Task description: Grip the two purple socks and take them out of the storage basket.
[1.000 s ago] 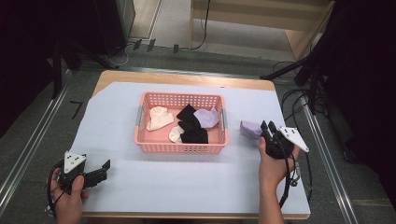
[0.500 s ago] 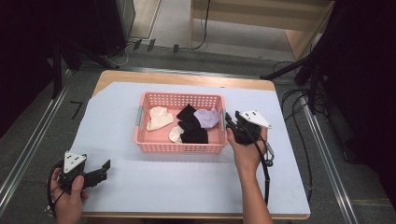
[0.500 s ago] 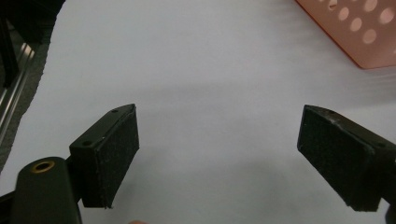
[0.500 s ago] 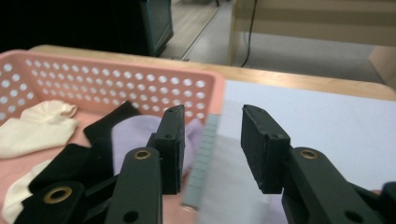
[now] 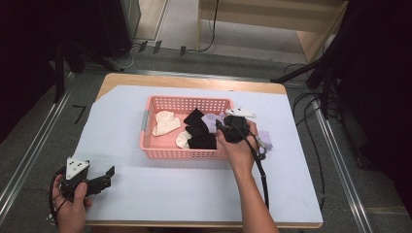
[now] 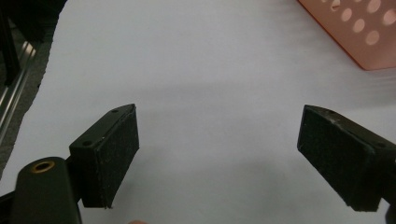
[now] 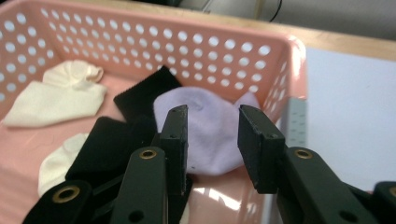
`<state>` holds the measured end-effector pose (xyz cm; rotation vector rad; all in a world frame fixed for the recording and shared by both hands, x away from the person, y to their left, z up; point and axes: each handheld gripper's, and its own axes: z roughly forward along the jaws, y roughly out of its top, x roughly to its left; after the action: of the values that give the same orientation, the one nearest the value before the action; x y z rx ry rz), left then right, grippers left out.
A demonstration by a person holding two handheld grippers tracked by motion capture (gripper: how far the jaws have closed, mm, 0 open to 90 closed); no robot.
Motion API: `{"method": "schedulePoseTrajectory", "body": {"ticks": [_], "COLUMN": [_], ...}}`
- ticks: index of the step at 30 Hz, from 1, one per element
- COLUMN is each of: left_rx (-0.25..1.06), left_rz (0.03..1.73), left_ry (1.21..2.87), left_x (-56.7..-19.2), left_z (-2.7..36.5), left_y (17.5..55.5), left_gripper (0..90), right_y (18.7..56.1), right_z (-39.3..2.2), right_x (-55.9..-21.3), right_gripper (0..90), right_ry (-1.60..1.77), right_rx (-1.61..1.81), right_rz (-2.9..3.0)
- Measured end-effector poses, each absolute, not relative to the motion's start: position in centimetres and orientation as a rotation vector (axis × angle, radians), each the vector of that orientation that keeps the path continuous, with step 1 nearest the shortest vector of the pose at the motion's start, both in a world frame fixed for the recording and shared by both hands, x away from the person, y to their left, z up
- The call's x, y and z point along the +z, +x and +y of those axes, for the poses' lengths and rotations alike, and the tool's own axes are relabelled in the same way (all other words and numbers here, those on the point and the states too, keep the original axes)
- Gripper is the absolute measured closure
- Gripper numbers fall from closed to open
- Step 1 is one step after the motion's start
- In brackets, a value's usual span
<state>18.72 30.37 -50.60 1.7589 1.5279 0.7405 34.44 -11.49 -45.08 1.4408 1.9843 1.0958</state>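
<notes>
Lilac sock (image 5: 210, 121) lies in the pink basket (image 5: 187, 154) at its right end, seen from the high view, beside black socks (image 5: 200, 136) and two cream socks (image 5: 166, 123). The right gripper (image 5: 224, 127) hovers over that end of the basket, a second lilac sock (image 5: 265, 140) lying on the white sheet (image 5: 194, 189) just outside, partly hidden by the hand. The left gripper (image 5: 104, 175) rests at the table's near left corner, well apart from the basket.

Left gripper view: its fingers (image 6: 112, 154) stand wide apart with nothing between them — bare sheet below, a basket corner (image 6: 369, 42) at the upper right.

Right gripper view: the fingers (image 7: 175, 140) are partly apart and have just been closing, above the lilac sock (image 7: 210, 135) — no pad presses on it. The sock sits in the basket's corner against the perforated wall (image 7: 224, 51), a black sock (image 7: 140, 95) to its left and cream socks (image 7: 56, 100) farther off.
</notes>
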Motion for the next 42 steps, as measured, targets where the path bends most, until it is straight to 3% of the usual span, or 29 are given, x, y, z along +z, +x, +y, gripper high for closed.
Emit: {"method": "schedulePoseTrajectory", "body": {"ticks": [19, 29, 33, 42], "left_rx": [0.734, 0.739, 0.739, 0.739], "left_rz": [1.529, 1.528, 1.526, 1.525], "left_ry": [1.759, 1.763, 1.759, 1.761], "left_x": [-50.6, -50.6, -50.6, -50.6], "left_z": [30.4, 30.4, 30.3, 30.3], "left_y": [18.8, 18.8, 18.8, 18.8], "left_gripper": [13.6, 13.6, 13.7, 13.7], "right_y": [36.3, 36.7, 36.9, 37.3], "right_z": [-8.3, -7.3, -6.9, -6.9], "right_x": [-46.3, -46.9, -47.0, -46.8], "right_gripper": [63.0, 57.2, 58.4, 70.0], "right_ry": [1.500, 1.483, 1.480, 1.528], "right_rx": [0.887, 0.679, 0.605, 0.579], "right_rz": [2.161, 2.249, 2.252, 2.217]}}
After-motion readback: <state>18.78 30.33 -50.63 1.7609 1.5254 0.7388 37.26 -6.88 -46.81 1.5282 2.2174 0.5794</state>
